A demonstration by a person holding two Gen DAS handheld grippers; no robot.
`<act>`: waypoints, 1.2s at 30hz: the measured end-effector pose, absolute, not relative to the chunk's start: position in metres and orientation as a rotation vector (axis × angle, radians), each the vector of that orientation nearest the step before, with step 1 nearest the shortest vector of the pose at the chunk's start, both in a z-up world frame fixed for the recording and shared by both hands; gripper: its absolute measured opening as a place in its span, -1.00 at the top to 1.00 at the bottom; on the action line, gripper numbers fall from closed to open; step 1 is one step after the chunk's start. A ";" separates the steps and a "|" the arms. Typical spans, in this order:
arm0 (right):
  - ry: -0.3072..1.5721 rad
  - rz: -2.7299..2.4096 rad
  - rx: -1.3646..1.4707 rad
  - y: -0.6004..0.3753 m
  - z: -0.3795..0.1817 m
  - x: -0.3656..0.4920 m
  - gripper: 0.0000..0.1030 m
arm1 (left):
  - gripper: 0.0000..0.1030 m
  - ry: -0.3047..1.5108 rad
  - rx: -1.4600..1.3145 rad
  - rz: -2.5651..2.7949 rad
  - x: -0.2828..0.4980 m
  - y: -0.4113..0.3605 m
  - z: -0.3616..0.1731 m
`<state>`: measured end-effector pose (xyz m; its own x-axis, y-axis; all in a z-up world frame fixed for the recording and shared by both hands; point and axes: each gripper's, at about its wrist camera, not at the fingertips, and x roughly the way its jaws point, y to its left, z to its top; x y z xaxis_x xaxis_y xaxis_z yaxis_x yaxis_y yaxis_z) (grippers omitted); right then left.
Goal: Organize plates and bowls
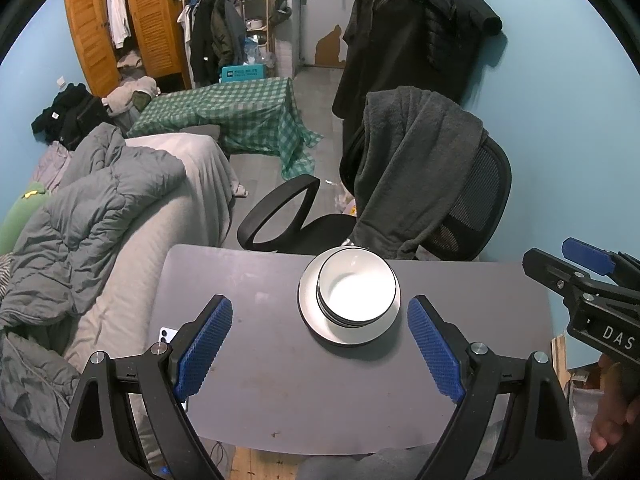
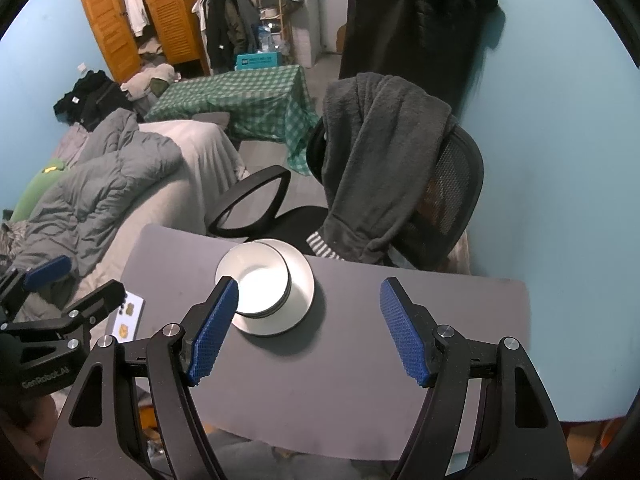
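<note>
A stack of white bowls with dark rims [image 1: 357,288] sits on a white plate [image 1: 320,326] on the grey table [image 1: 280,380]. My left gripper [image 1: 320,322] is open and empty above the table, just in front of the stack. In the right wrist view the bowls [image 2: 256,286] rest on the plate [image 2: 302,280] toward the table's [image 2: 360,380] far left. My right gripper [image 2: 309,312] is open and empty, its left finger [image 2: 212,330] overlapping the bowls' near edge in the image. Each gripper shows at the edge of the other's view.
A black office chair [image 1: 472,200] draped with a grey fleece stands just behind the table. A bed with grey bedding [image 1: 100,208] lies to the left. A phone [image 2: 128,316] lies at the table's left edge. A blue wall is at the right.
</note>
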<state>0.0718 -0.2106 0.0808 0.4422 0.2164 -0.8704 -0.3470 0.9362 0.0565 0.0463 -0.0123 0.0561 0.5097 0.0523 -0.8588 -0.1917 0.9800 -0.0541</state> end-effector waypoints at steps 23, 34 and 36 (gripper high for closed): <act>1.059 0.344 -0.125 -0.218 0.078 0.078 -0.41 | -0.76 1.041 -0.166 0.144 0.048 -0.009 0.052; 1.059 0.351 -0.119 -0.216 0.077 0.076 -0.40 | -0.76 1.030 -0.162 0.144 0.047 -0.011 0.055; 1.054 0.350 -0.128 -0.214 0.077 0.074 -0.41 | -0.76 1.027 -0.155 0.150 0.048 -0.011 0.056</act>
